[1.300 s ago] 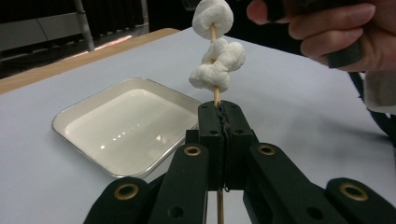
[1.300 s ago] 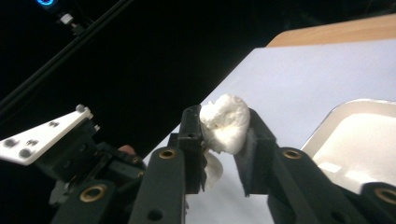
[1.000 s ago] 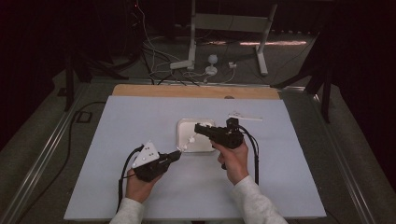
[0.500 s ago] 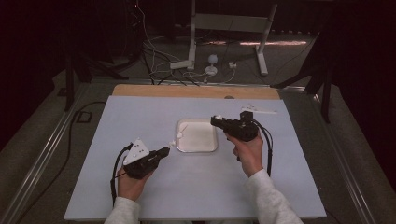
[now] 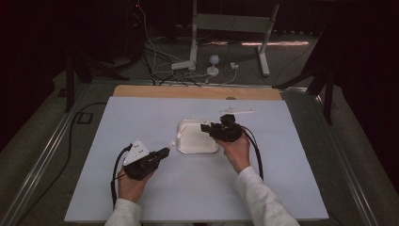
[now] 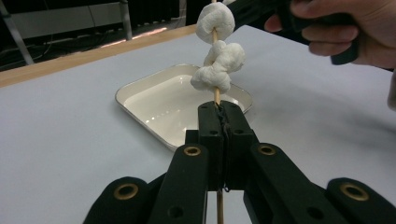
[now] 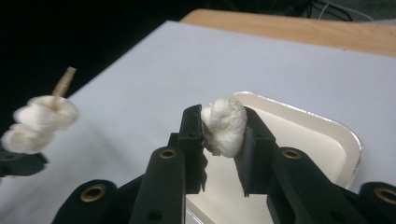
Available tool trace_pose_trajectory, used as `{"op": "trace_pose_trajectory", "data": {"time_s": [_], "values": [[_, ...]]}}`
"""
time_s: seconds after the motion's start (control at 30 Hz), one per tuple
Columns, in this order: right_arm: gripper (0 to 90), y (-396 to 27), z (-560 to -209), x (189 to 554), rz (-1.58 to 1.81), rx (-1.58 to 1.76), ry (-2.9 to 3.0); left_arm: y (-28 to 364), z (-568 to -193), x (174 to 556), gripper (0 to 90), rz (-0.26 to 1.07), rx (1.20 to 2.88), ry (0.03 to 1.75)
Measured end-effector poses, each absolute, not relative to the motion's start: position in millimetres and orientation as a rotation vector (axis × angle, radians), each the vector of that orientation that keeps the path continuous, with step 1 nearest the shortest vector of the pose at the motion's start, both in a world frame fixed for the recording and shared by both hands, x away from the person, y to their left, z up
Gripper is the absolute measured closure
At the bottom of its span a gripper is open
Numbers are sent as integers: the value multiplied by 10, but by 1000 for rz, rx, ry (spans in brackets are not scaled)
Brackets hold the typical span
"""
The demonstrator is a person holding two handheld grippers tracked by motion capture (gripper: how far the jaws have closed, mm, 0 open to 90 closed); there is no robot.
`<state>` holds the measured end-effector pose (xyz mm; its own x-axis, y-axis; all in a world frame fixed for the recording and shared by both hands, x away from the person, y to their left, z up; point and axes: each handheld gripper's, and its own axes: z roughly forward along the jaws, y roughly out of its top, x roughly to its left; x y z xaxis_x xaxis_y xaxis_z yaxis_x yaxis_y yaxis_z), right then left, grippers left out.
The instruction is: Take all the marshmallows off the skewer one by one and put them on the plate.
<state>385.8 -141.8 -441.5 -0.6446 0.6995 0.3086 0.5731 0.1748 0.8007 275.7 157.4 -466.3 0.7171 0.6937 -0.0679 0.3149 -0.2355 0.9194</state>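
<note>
1. Two grippers work over one pale table (image 5: 141,113), which I face from its near edge, with a strip of bare wood along its far side.
2. One white tray (image 5: 197,141) sits near the table's middle, shallow and empty; in the high view my right gripper (image 5: 205,127) hangs over its far right part and my left gripper (image 5: 165,151) sits just off its near left corner.
3. My left gripper's (image 6: 219,112) jaws are pressed together on a thin wooden skewer (image 6: 216,95), which rises from them nearly upright in the left gripper view and leans toward the tray in the high view.
4. Two white marshmallow-like pieces (image 6: 218,65) are already threaded on that skewer above the jaws, one stacked over the other, with the bare tip (image 7: 64,80) poking out past the top one in the right gripper view.
5. My right gripper's (image 7: 223,126) jaws pinch a third marshmallow piece (image 7: 224,126) between them, above the tray's edge.
6. The relation that matters, as I judge it: the skewer tip lies well to the left of my right jaws in their own view, apart from the held piece, and the skewer's long axis points up and toward my right hand (image 6: 345,32).
7. To thread it, I reckon the held piece must meet that tip along the skewer's axis; off-centre, it could tear or slide aside.
</note>
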Motion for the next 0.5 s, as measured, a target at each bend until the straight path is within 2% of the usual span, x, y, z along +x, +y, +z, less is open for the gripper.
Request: {"op": "trace_pose_trajectory", "data": {"time_s": [0.23, 0.27, 0.3, 0.33, 0.37, 0.5], "values": [[713, -1340, -4583, 3978, 1430, 1313, 2336, 1561, -4679, 2766, 896, 433, 1840, 797], [654, -1319, -4633, 4007, 1407, 1333, 2343, 1564, -4679, 2767, 896, 433, 1839, 797], [654, -1319, -4633, 4007, 1407, 1333, 2343, 1566, -4679, 2768, 896, 433, 1839, 798], [576, -1304, -4676, 4034, 1393, 1350, 2350, 1567, -4679, 2768, 896, 434, 1839, 800], [536, -1303, -4693, 4047, 1395, 1354, 2353, 1569, -4679, 2769, 896, 433, 1839, 802], [413, -1311, -4716, 4057, 1404, 1379, 2354, 1573, -4682, 2773, 896, 436, 1835, 809]]}}
